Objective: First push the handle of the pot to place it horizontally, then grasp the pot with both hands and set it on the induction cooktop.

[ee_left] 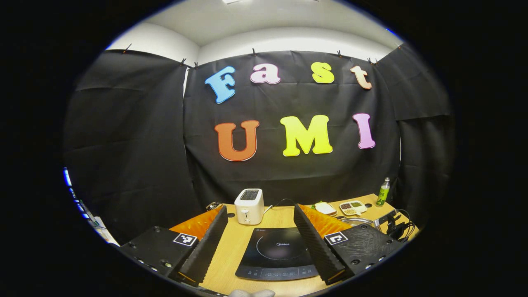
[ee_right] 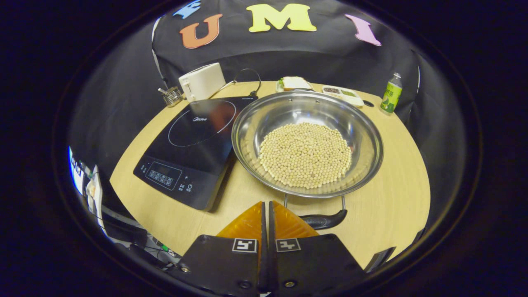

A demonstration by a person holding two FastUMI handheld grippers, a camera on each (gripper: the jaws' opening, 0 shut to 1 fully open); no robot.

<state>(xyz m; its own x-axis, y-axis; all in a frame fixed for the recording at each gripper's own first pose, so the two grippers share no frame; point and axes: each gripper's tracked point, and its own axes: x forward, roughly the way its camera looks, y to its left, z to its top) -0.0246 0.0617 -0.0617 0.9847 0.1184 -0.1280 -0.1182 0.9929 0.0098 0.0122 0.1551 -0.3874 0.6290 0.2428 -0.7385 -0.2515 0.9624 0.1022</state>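
The right gripper [ee_right: 266, 206], fingers closed on nothing, is seen bottom centre beside the pot [ee_right: 307, 142] handle [ee_right: 324, 220]; the left gripper [ee_left: 260, 214] is held wide open.

bright overhead light, sharp (edges bend strongly).

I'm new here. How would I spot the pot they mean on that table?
Start at the round wooden table and find the flat black induction cooktop. The pot sits on the wood right beside it. It is the wide, shallow, shiny metal one, holding a bed of pale round beans, with a dark handle at its near rim.
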